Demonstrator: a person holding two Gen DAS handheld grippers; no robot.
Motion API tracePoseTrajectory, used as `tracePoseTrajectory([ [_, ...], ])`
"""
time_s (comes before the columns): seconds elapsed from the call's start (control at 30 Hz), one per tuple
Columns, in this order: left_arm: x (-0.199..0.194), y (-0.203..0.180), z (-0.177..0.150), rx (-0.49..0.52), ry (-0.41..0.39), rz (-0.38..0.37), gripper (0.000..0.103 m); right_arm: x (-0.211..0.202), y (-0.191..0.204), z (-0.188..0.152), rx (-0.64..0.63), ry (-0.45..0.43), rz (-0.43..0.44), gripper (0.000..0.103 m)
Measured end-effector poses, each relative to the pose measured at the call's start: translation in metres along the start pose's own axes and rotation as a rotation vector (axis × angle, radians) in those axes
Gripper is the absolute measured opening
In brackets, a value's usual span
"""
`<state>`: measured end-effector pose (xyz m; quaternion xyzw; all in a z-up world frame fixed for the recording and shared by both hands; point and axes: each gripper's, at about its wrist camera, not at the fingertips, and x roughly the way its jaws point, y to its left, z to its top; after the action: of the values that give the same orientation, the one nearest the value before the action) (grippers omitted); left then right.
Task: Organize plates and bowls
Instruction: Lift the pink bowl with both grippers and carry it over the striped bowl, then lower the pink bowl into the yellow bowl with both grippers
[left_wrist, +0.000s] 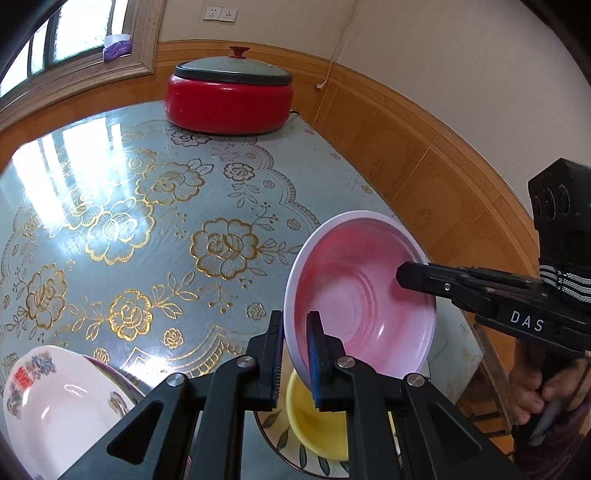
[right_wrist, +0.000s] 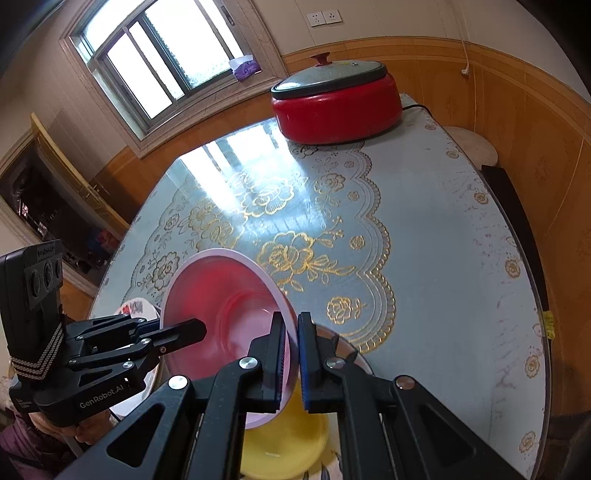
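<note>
Tilting steeply, the pink bowl (left_wrist: 360, 299) is pinched at opposite rims by left gripper (left_wrist: 295, 354) and right gripper (right_wrist: 291, 358), mouth facing nine o'clock in the right wrist view.

My left camera looks down along my left gripper (left_wrist: 295, 354), very near, toward the table (left_wrist: 155, 206) and the far wall. My right camera does the same over my right gripper (right_wrist: 291, 358). Both views share the pink bowl (left_wrist: 354, 295), the red pot (left_wrist: 229, 99) and the window (right_wrist: 155, 55).
</note>
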<state>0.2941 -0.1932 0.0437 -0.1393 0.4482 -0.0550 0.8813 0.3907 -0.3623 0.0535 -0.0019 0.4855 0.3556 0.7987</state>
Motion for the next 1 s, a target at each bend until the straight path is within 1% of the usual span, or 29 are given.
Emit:
tracePoseTrajectory([
  [0.17, -0.001, -0.002, -0.013, 0.009, 0.015, -0.021, 0.012, 0.0, 0.0, -0.019, 0.008, 0.042, -0.003, 0.006],
  [0.37, -0.001, -0.001, -0.03, 0.028, 0.056, -0.052, 0.012, 0.0, 0.005, -0.041, 0.006, 0.096, -0.009, 0.006],
  [0.57, 0.005, -0.003, -0.044, 0.029, 0.103, -0.084, 0.012, -0.002, 0.007, -0.056, 0.014, 0.125, -0.023, 0.007],
  [0.67, 0.011, -0.005, -0.048, 0.04, 0.116, -0.079, 0.012, 0.0, 0.005, -0.063, 0.028, 0.141, -0.035, 0.007],
  [0.93, 0.019, -0.004, -0.05, 0.017, 0.129, -0.077, 0.012, 0.007, -0.005, -0.073, 0.093, 0.171, -0.049, 0.009],
  [1.0, 0.018, -0.001, -0.05, 0.012, 0.122, -0.066, 0.012, 0.008, -0.006, -0.075, 0.106, 0.18, -0.048, 0.012],
])
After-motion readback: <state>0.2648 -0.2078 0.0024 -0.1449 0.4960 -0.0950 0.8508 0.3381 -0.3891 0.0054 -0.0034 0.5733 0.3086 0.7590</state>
